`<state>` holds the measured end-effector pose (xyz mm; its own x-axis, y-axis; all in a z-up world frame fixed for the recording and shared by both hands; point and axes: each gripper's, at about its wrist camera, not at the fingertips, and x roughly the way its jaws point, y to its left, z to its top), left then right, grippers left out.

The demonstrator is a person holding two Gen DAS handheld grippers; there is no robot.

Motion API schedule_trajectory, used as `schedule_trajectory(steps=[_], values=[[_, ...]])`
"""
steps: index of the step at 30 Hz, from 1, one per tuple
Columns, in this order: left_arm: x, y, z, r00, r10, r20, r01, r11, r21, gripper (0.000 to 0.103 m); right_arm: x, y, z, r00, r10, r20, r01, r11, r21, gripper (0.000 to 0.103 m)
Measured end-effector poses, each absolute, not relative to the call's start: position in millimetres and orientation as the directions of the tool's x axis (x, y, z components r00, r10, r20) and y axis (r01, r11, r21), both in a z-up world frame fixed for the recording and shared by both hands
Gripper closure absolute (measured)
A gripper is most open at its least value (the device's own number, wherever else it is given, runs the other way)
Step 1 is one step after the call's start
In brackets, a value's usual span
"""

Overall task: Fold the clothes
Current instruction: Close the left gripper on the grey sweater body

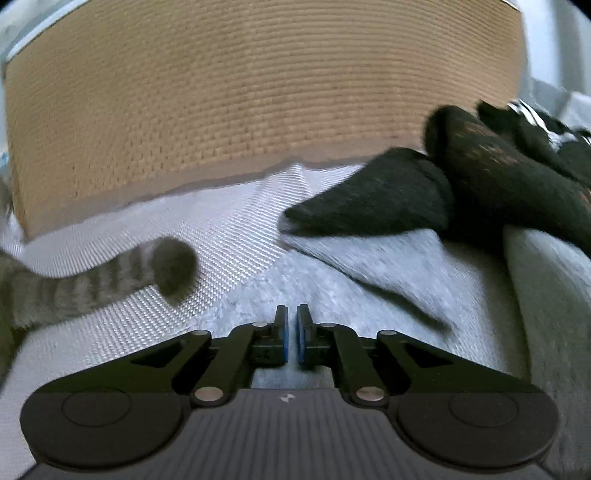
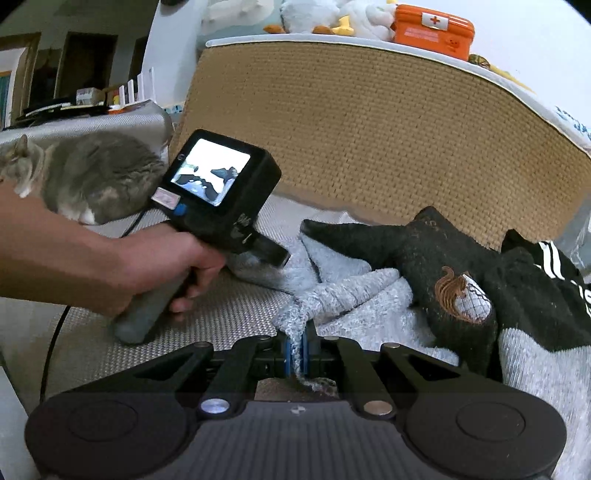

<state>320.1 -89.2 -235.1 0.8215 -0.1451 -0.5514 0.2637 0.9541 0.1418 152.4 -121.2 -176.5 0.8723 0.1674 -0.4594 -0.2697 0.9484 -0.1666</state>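
Observation:
A light grey fleece garment lies crumpled on a white woven cover. My right gripper is shut on a bunched fold of it, and the cloth runs down between the blue pads. On top of the fleece lies a black garment with a copper squirrel emblem. In the left wrist view my left gripper hovers over the fleece, jaws shut to a thin slit with nothing between them. The black garment sits to its right.
A grey cat lies at the left, its striped tail stretched across the cover. A tan woven wall rises behind. A black garment with white stripes sits far right. An orange first-aid box and plush toys stand on top.

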Motion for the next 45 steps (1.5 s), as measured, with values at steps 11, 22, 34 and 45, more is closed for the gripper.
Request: schedule_trajectory(steps=[11,22,34,45], values=[[277,-80,-217,0.765,-0.249,-0.594,0.353,0.934,0.063,0.088,145,-120,-183,0.874,0.17,-0.455,-0.254,0.958,-0.13,0.096],[240,-88,-188,0.673,-0.463,-0.577,0.476,0.868,-0.142,0.079,128,-121,-188,0.884,0.179,-0.432,-0.23,0.971,-0.069,0.096],[219,-118,-185,0.594,-0.485,-0.641,0.528,0.837,-0.144,0.07,118,-127,-185,0.882,0.23,-0.411,-0.269,0.962,-0.041,0.096],[212,-104,-175,0.561,-0.531,-0.636,0.515,0.825,-0.235,0.057,111,-125,-177,0.874,0.309,-0.375,-0.347,0.937,-0.038,0.096]])
